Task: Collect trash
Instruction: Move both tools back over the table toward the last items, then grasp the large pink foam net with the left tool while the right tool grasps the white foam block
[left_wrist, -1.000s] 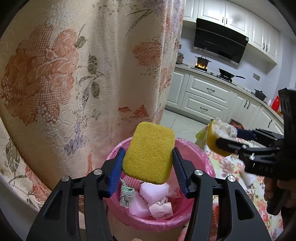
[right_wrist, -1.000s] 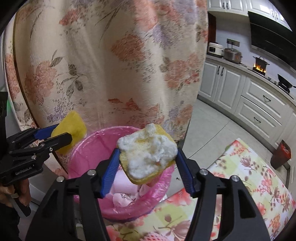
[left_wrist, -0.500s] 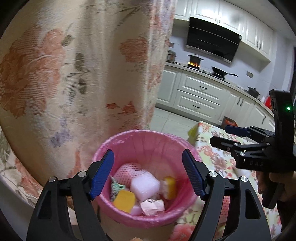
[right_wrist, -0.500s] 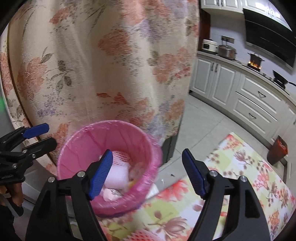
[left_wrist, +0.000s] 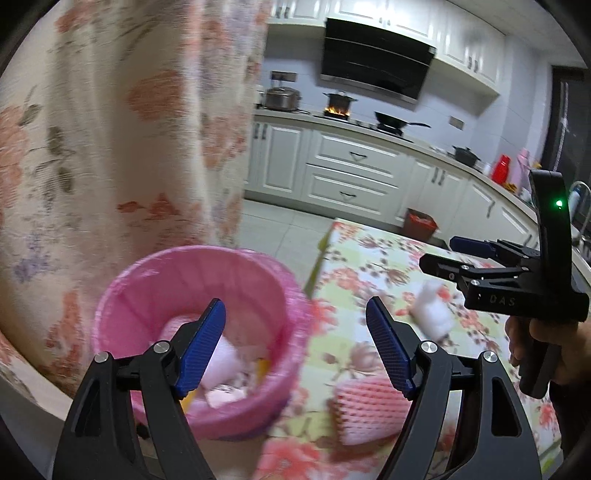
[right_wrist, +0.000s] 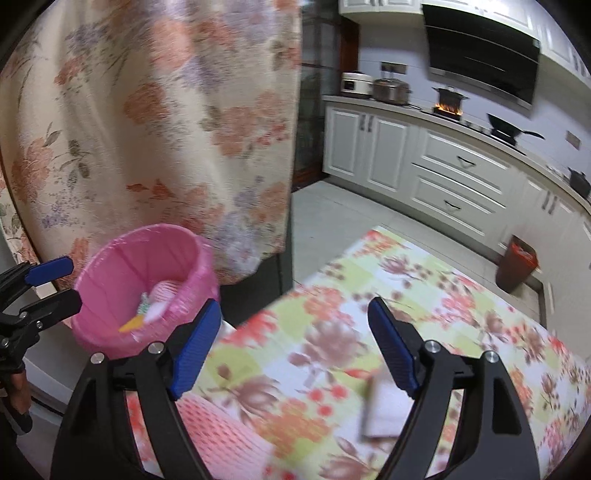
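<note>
Tabletop (right_wrist: 424, 295) edge beside pink bin (left_wrist: 122, 295) at nine o'clock; both tongs (left_wrist: 295, 347) (right_wrist: 295, 347) just opened, empty, sponges dropped.

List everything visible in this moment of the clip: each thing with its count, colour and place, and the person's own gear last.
Bin: one, pink liner, beside the table, in front of the curtain; holds pink, white and yellow scraps.
Foam net: one, pink, on the table near the left gripper.
White wad: one, on the table further back.
White piece: one, blurred, on the table by the right gripper's finger.
Tablecloth: one, floral, covers the table.
Curtain: one, cream floral, behind the bin.
Floor bin: one, brown-red, by the cabinets.
Pot: one, dark, over a flame.
Left gripper: black, blue pads, open, empty.
Right gripper: same, open, empty.
</note>
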